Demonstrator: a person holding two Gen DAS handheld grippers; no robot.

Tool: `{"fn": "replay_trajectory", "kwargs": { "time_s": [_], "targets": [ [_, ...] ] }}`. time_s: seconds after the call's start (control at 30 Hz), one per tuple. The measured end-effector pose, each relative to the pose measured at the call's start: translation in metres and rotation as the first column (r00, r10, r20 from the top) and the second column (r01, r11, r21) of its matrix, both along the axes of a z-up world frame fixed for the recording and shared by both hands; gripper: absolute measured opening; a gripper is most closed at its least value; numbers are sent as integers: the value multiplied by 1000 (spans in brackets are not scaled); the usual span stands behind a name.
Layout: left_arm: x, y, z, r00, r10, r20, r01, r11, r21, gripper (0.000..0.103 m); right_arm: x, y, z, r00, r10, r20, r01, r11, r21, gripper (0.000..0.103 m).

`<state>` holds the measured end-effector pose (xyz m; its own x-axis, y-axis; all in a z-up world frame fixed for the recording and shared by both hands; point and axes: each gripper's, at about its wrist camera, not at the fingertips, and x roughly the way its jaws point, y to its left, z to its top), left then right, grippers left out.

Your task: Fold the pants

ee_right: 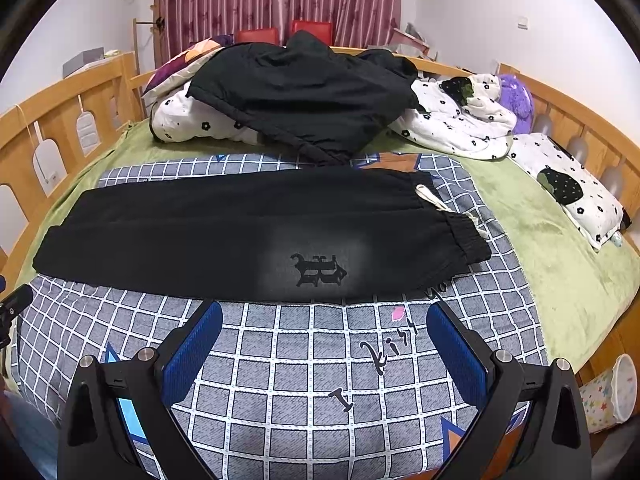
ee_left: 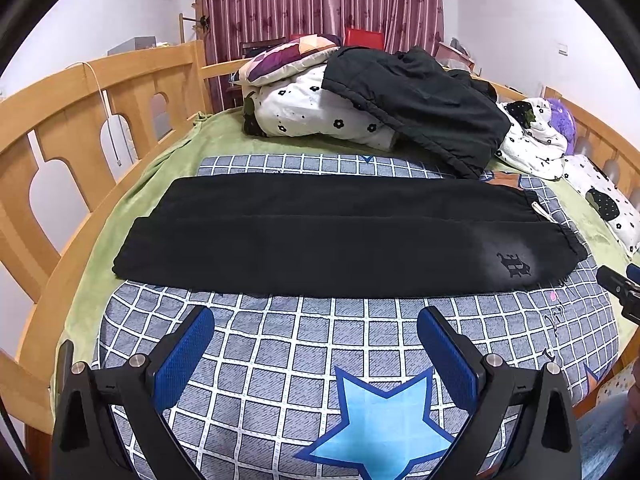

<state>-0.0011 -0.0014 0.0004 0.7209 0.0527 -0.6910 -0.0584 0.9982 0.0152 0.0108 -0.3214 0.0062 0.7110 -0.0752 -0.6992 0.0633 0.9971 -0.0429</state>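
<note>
Black pants point(ee_left: 320, 236) lie flat across the checked blanket point(ee_left: 288, 352), one leg over the other, waistband with a white drawstring point(ee_left: 542, 212) at the right, leg cuffs at the left. A dark logo point(ee_right: 318, 270) sits near the waist. They also show in the right wrist view point(ee_right: 248, 236). My left gripper point(ee_left: 316, 328) is open and empty, just in front of the pants' near edge. My right gripper point(ee_right: 324, 324) is open and empty, in front of the logo. The right gripper's tip point(ee_left: 620, 284) shows at the left wrist view's right edge.
A black jacket point(ee_left: 416, 108) lies on flowered white bedding point(ee_left: 312, 112) behind the pants. A green sheet point(ee_right: 560, 248) covers the bed. Wooden bed rails point(ee_left: 60, 128) run along the left, back and right. A pillow point(ee_right: 568, 188) lies at the right. A bin point(ee_right: 612, 392) stands on the floor.
</note>
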Motion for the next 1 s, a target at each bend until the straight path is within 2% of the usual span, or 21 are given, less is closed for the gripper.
{"fn": "replay_trajectory", "kwargs": {
  "time_s": [1.0],
  "targets": [
    [-2,0,1,1000,-1,3,1,1000,-1,102,-2,-2,1,1000,5,5,-5,1000,-1,100]
  ]
}}
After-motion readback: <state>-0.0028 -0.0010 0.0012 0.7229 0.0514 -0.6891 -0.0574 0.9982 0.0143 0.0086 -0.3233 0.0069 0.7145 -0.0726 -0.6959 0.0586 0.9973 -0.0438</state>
